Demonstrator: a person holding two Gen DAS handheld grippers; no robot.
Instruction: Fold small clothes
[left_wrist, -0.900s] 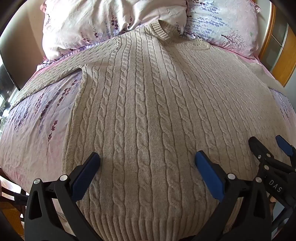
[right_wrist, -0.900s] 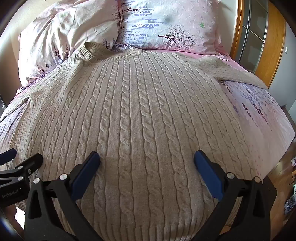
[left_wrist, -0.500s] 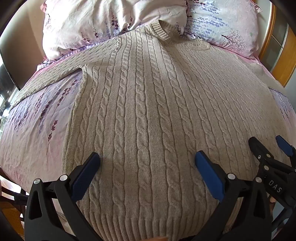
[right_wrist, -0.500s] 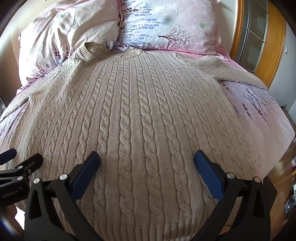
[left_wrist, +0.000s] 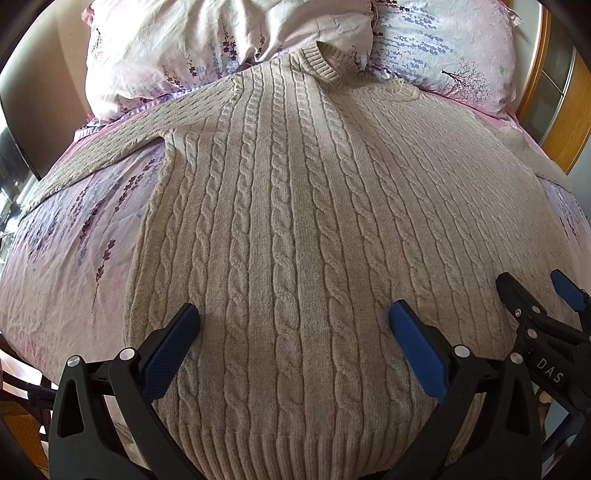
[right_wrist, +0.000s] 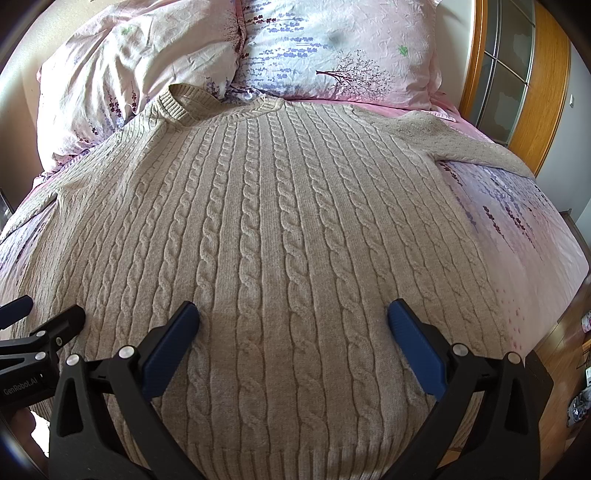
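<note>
I am holding my left tool (left_wrist: 291, 328) and right tool (right_wrist: 293, 326) spread wide, gripping nothing, above the hem, so both can take it; the sweater (left_wrist: 314, 221) is lying flat on the bed (right_wrist: 535, 240), collar reaching the pillows (right_wrist: 332, 48).

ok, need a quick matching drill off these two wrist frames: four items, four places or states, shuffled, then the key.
Items:
1. sweater
2. ribbed collar
3. left tongs
4. pillows

Places or states:
A. open, empty, over the hem end
B. spread flat on the floral sheet, sleeves out to the sides
C. leaning at the head of the bed
D. resting against the pillows, at the far end of the knit

Pairs: 1-B, 2-D, 3-A, 4-C
</note>
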